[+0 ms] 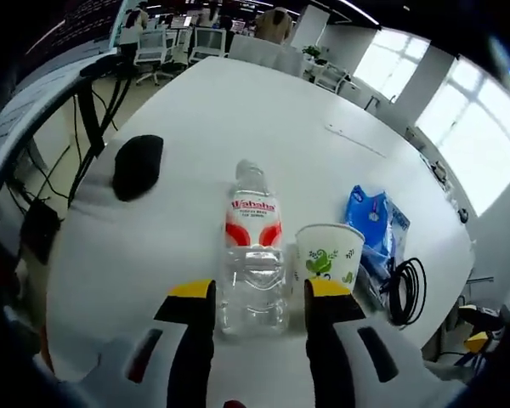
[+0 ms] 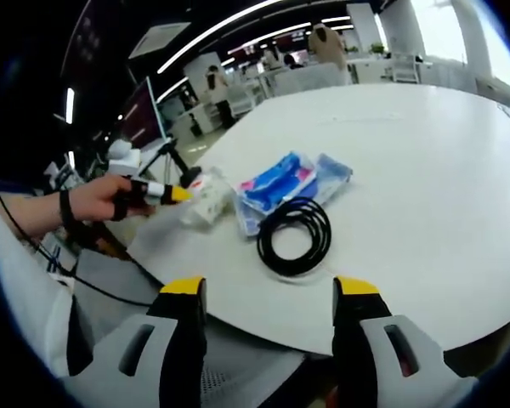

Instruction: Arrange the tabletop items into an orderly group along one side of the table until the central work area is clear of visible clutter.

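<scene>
Left claw (image 1: 259,297) straddling the water bottle (image 1: 253,255) beside the paper cup (image 1: 327,255), jaws seemingly not yet clamped, to group it with the blue packet (image 2: 280,183) and cable (image 2: 295,235); right claw (image 2: 270,293) open, empty, near the surface (image 2: 425,153) edge.

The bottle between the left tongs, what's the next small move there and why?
Probably close the left tongs on the bottle before moving it. The bottle lies on the table between the two open jaws, with a paper cup close on its right, so a firm hold should come first.
</scene>
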